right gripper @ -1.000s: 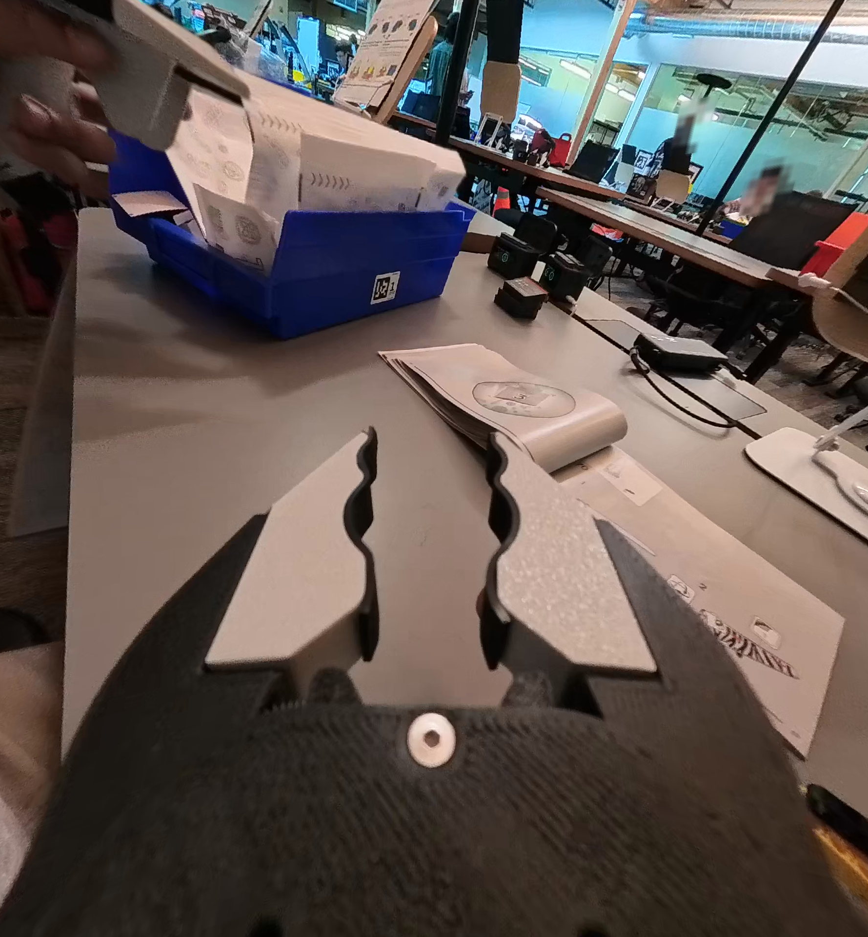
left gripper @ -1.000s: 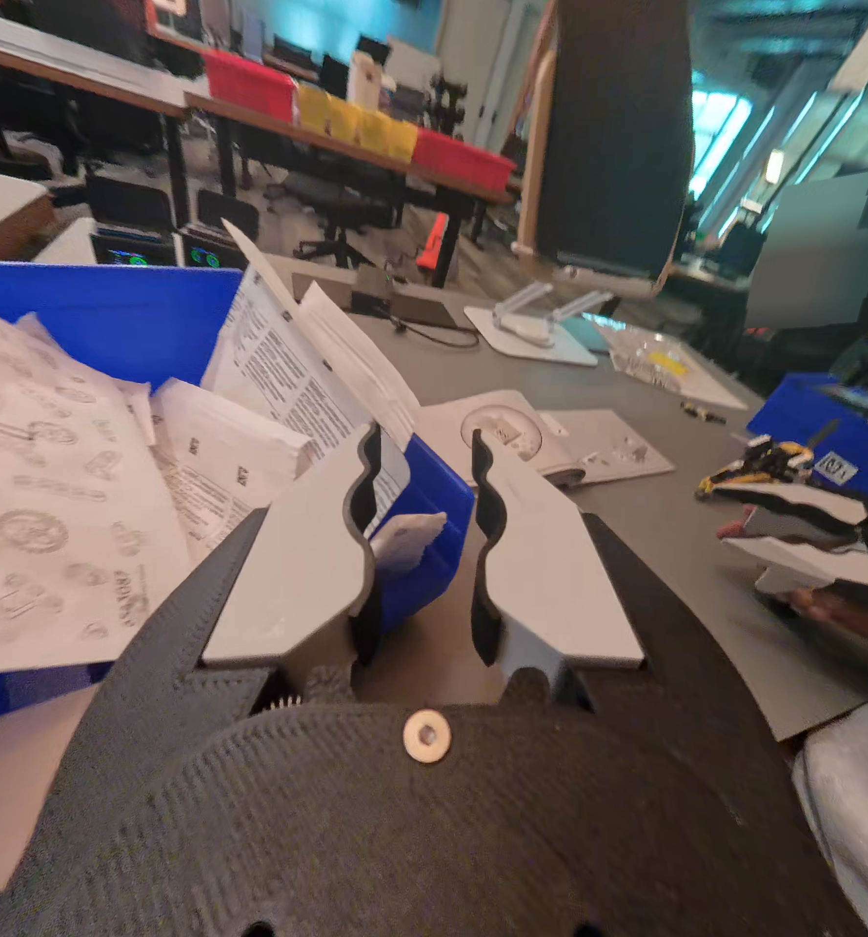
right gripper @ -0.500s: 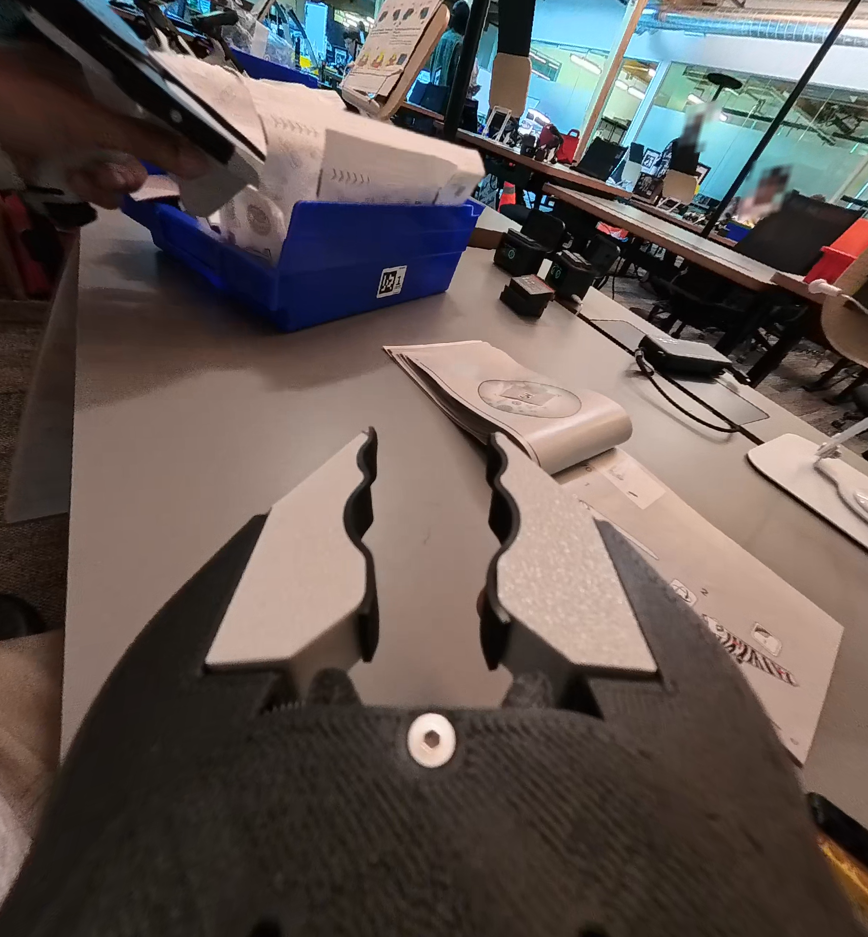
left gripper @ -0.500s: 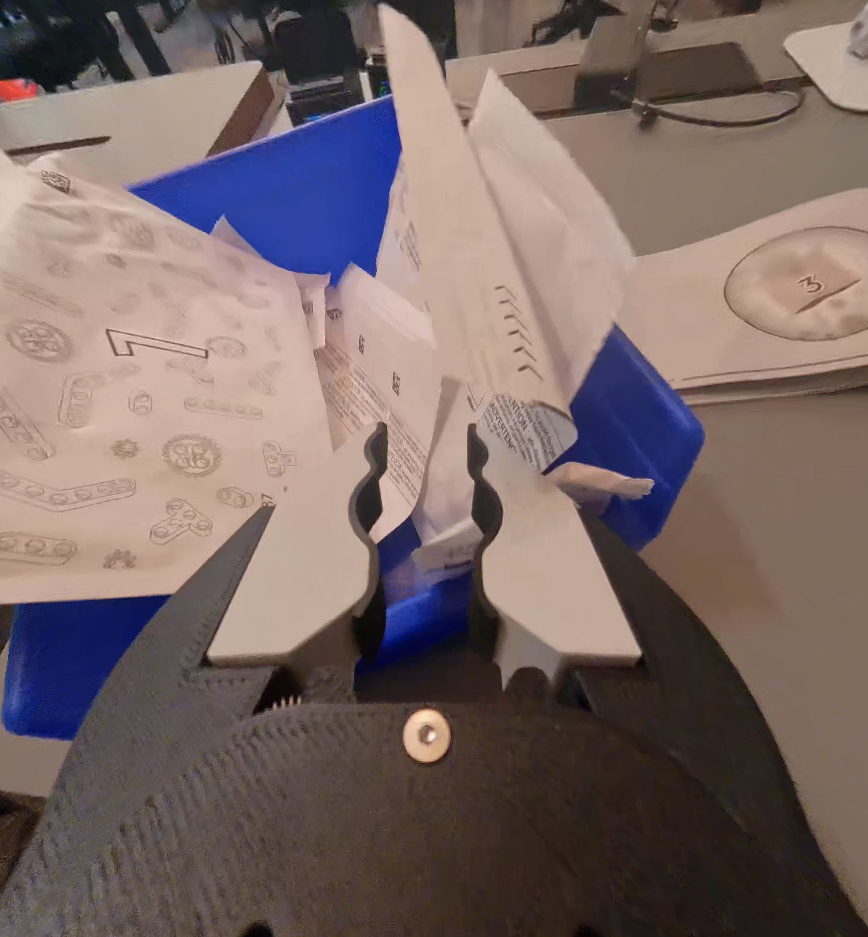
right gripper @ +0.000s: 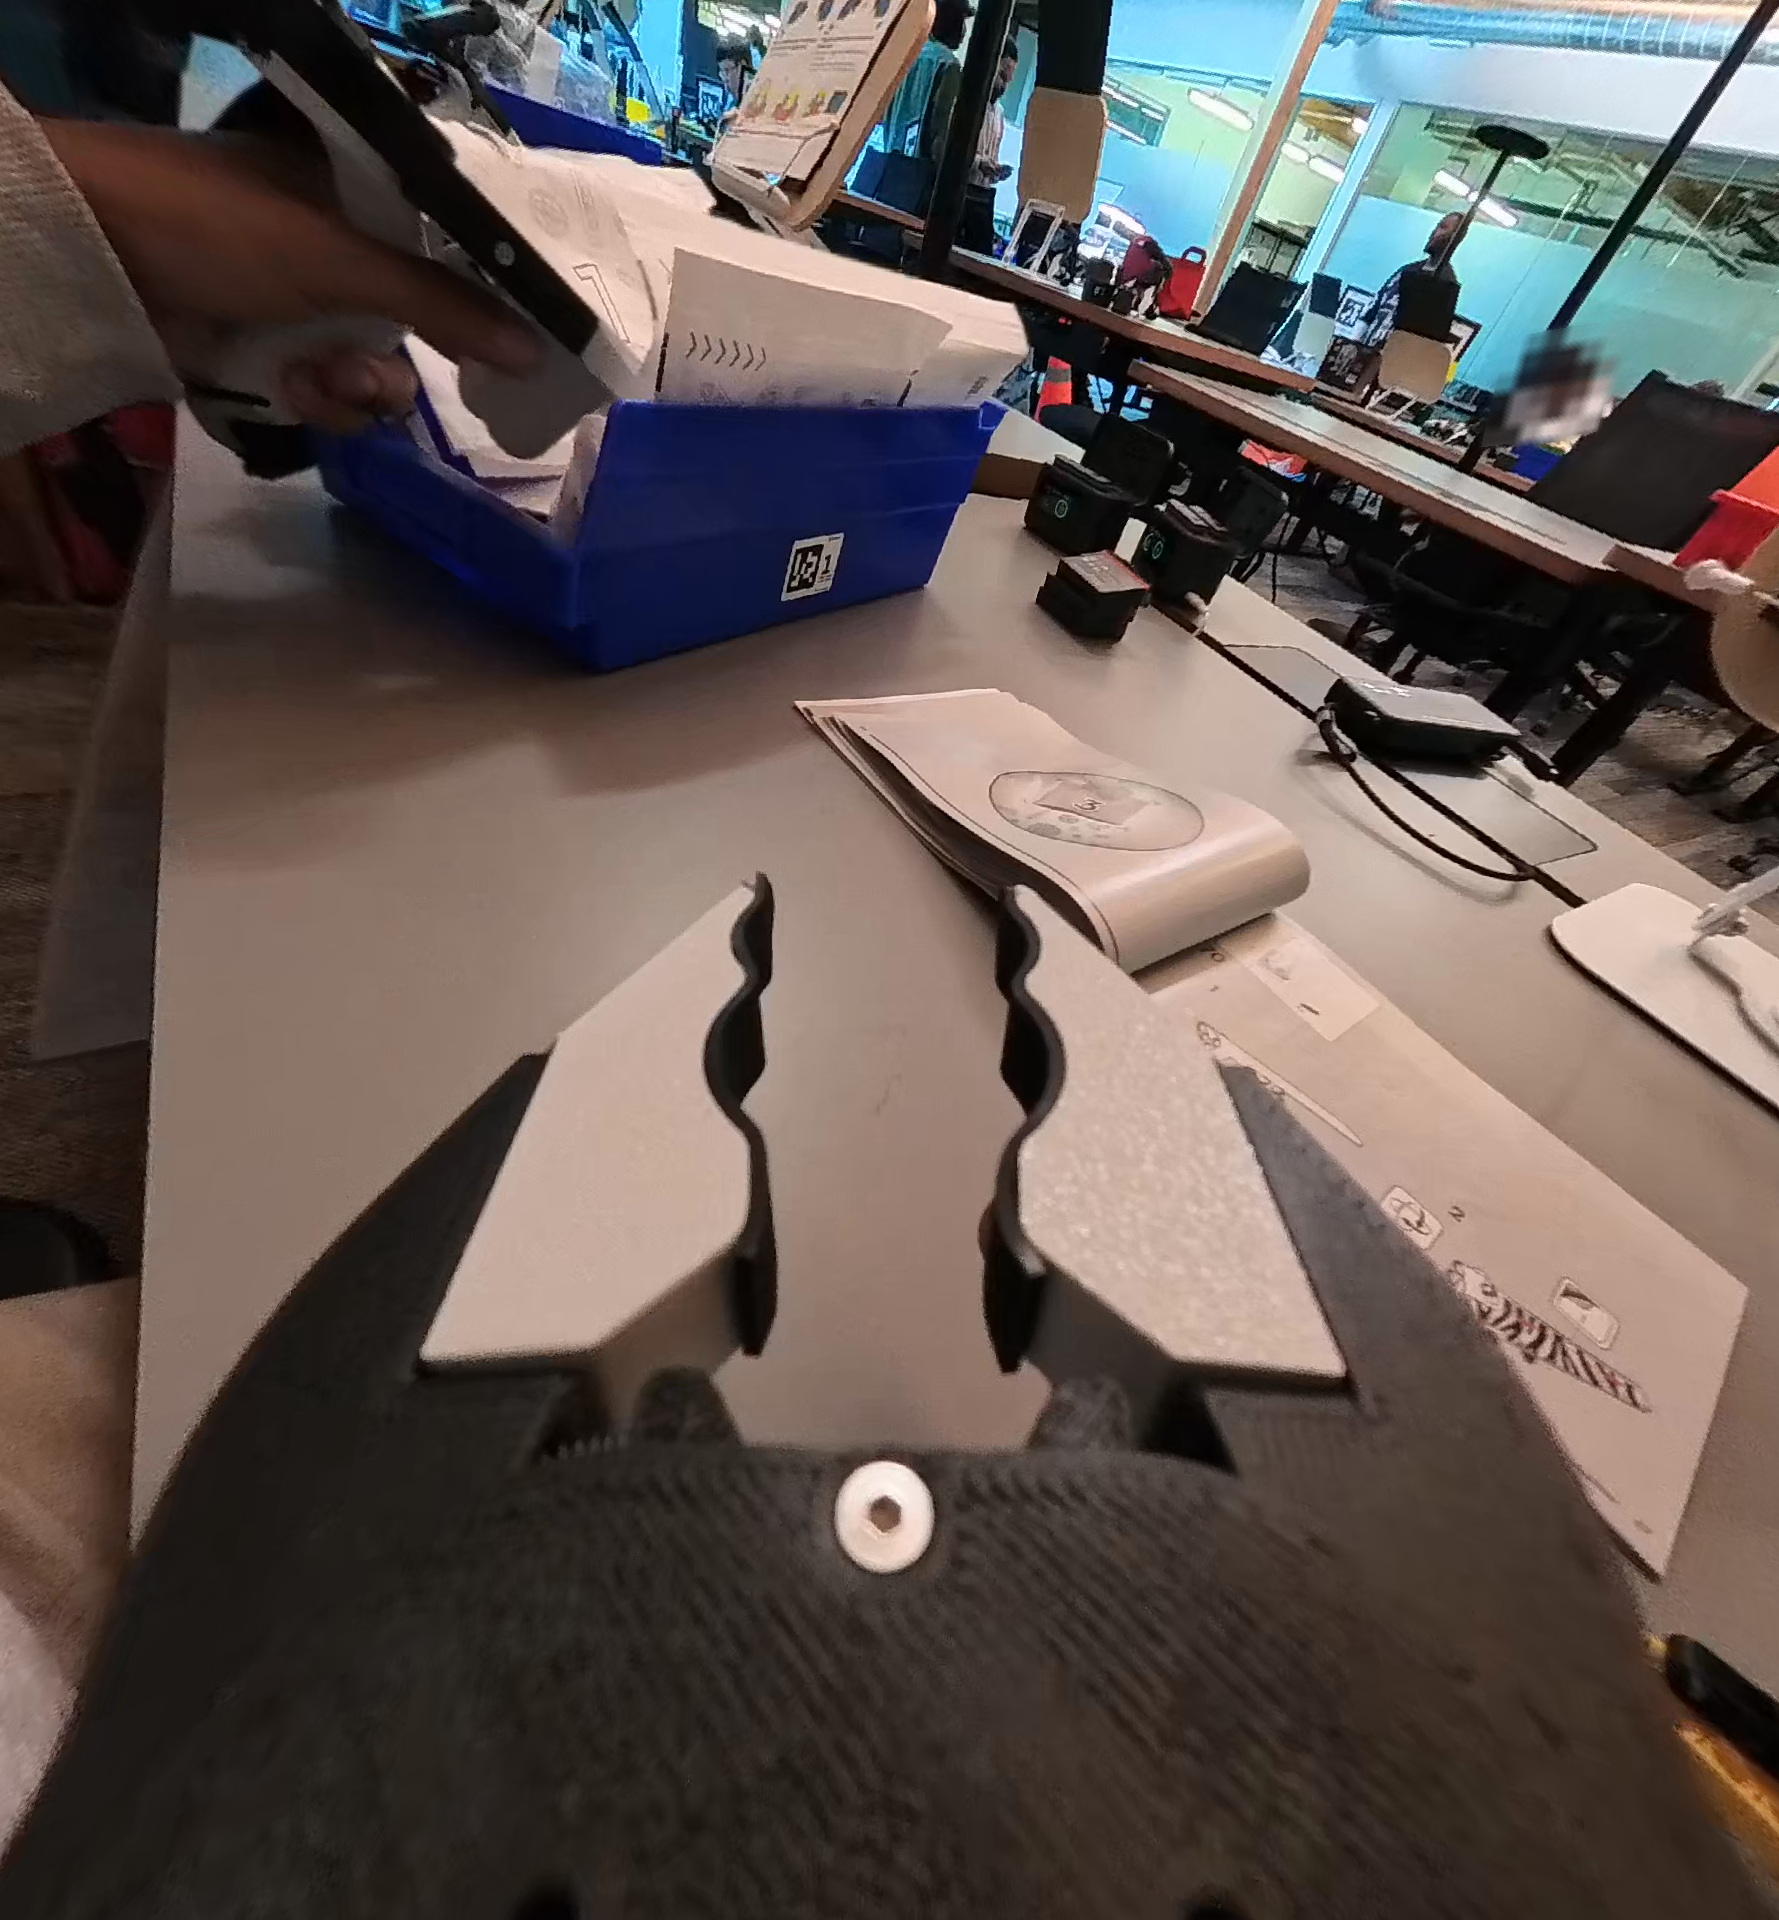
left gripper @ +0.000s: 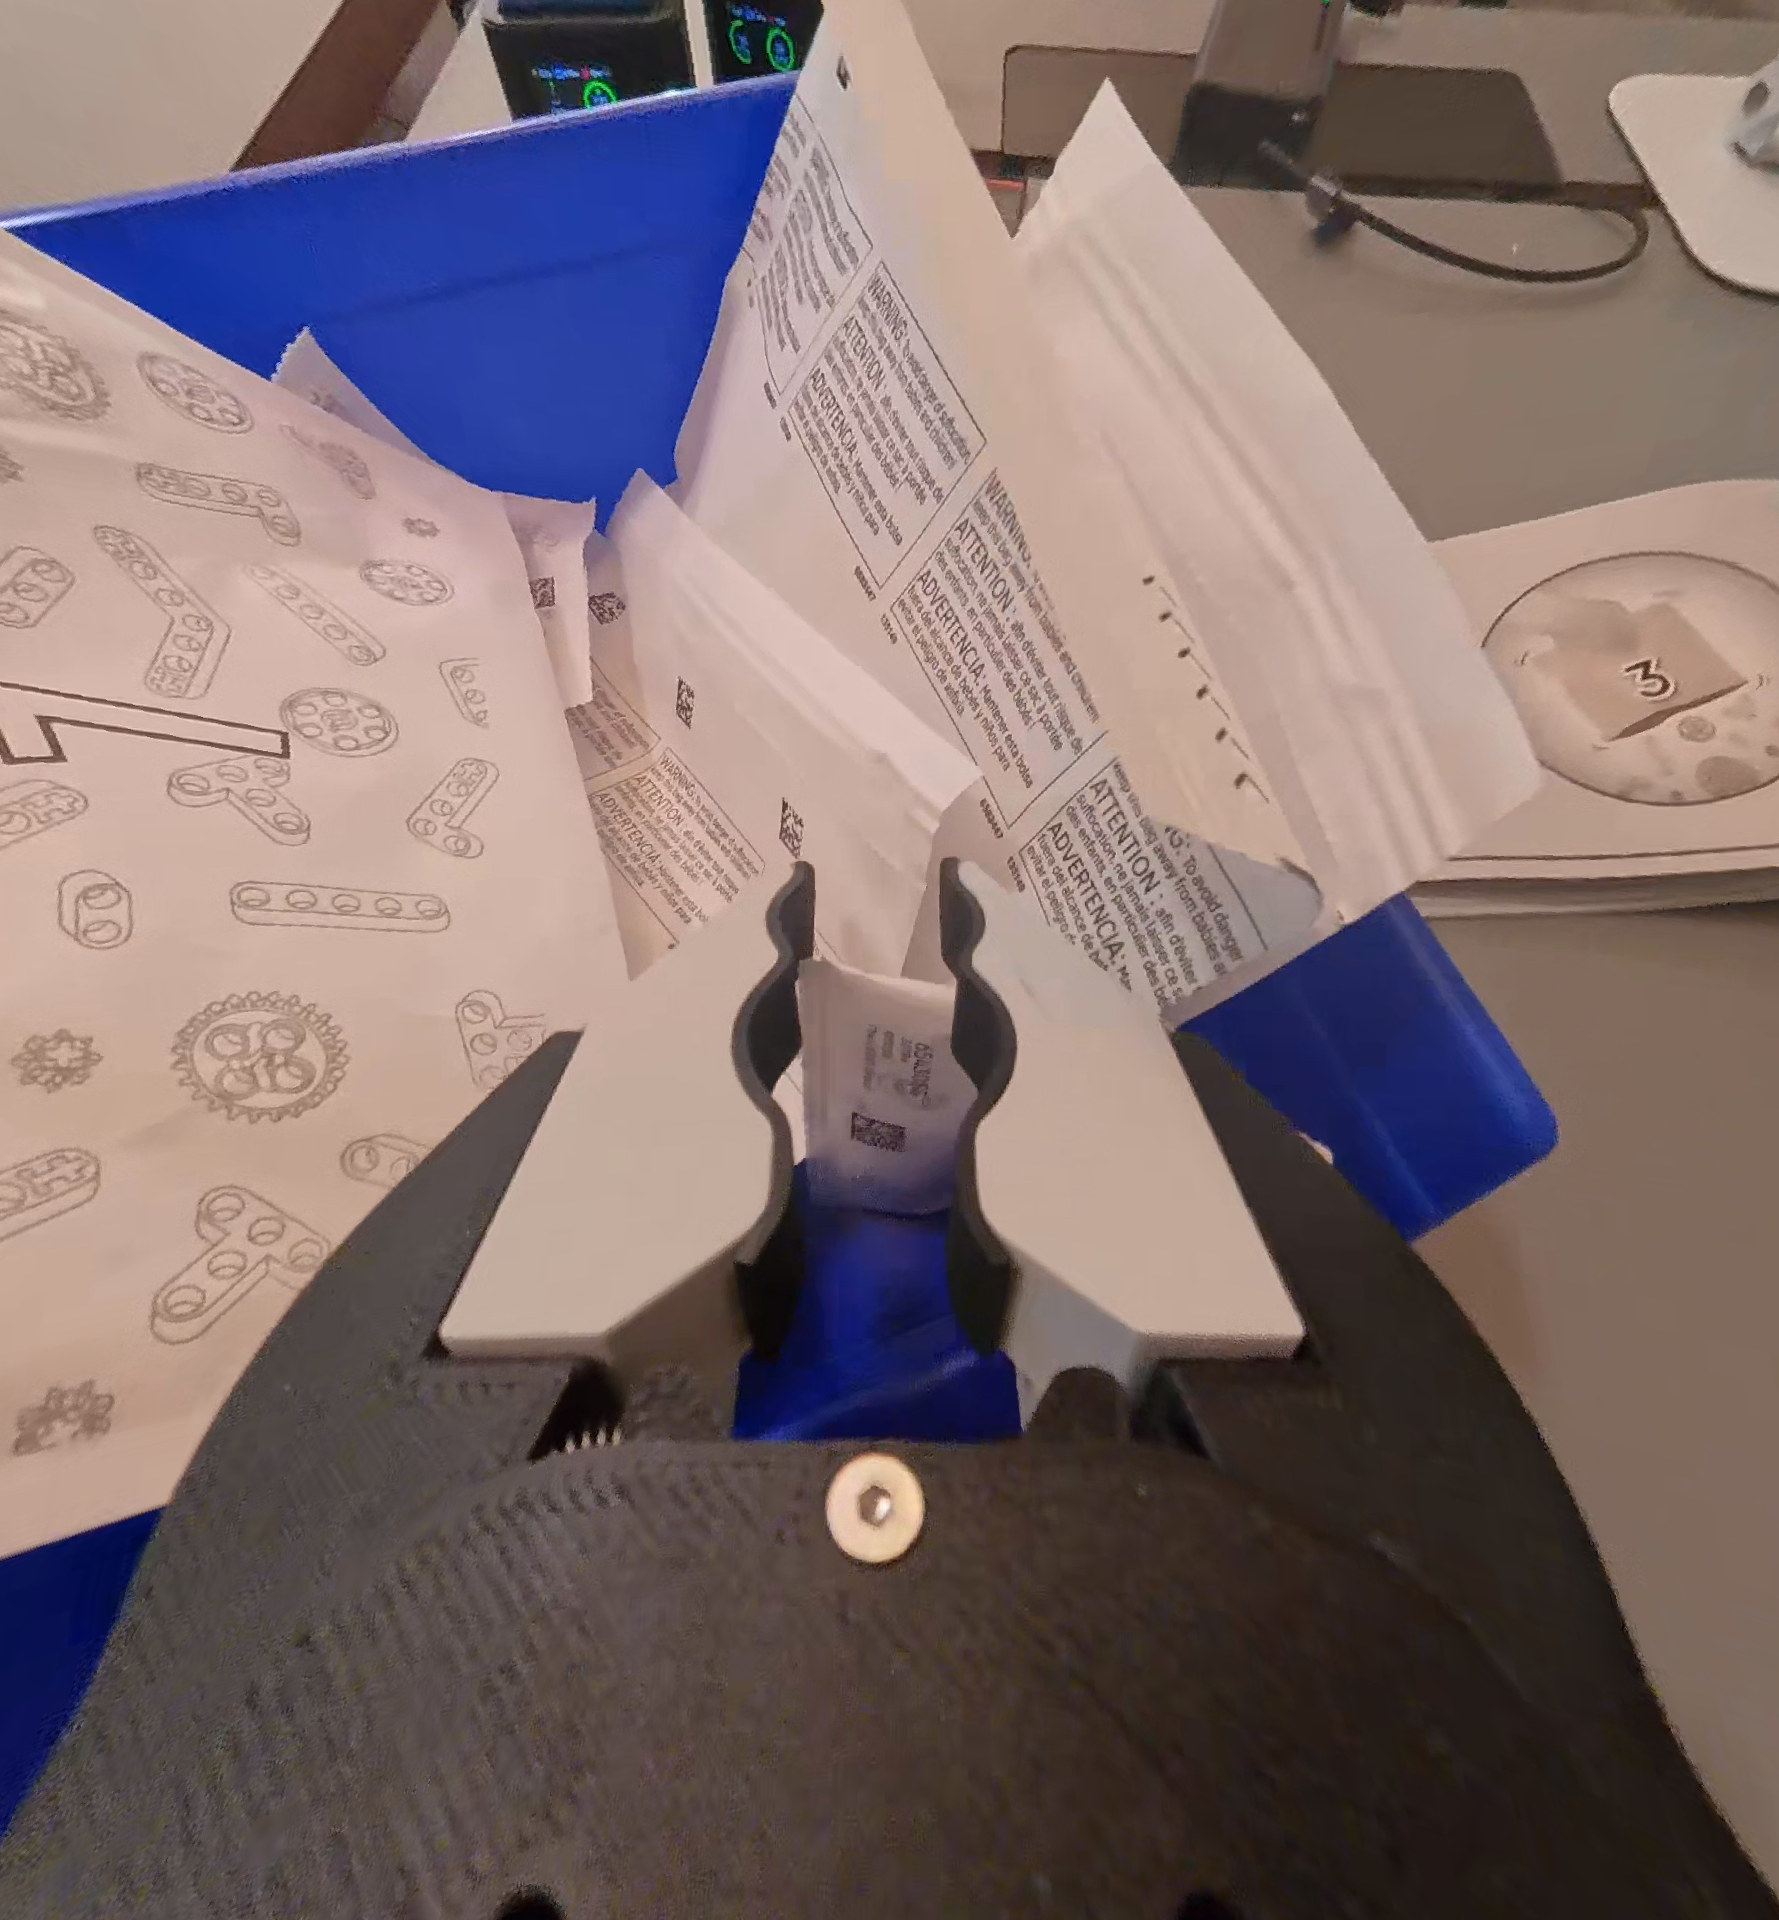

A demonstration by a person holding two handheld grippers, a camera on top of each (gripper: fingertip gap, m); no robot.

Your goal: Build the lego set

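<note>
A blue bin [left gripper: 449, 270] holds several white paper bags of parts, with a large printed one [left gripper: 189, 779] at the left. My left gripper [left gripper: 874, 883] is open and dips into the bin's near right corner. A small white bag [left gripper: 880, 1081] stands between its fingers. In the right wrist view the left gripper [right gripper: 511, 405] reaches into the bin [right gripper: 719, 520], held by a hand. My right gripper [right gripper: 880, 904] is open and empty above the bare grey table. The grey instruction booklet [right gripper: 1072, 821] lies ahead of it, to the right of the bin in the left wrist view [left gripper: 1643, 707].
A printed sheet [right gripper: 1436, 1247] lies under the booklet at the right. Small black devices [right gripper: 1093, 597] stand beyond the bin. A black box with a cable [right gripper: 1415, 717] and a white lamp base [right gripper: 1695, 997] sit at the far right. Other tables and chairs stand behind.
My left gripper has swung from facing across the table to pointing down into the bin, and its fingers have narrowed slightly around the small bag. The right gripper has barely moved.
</note>
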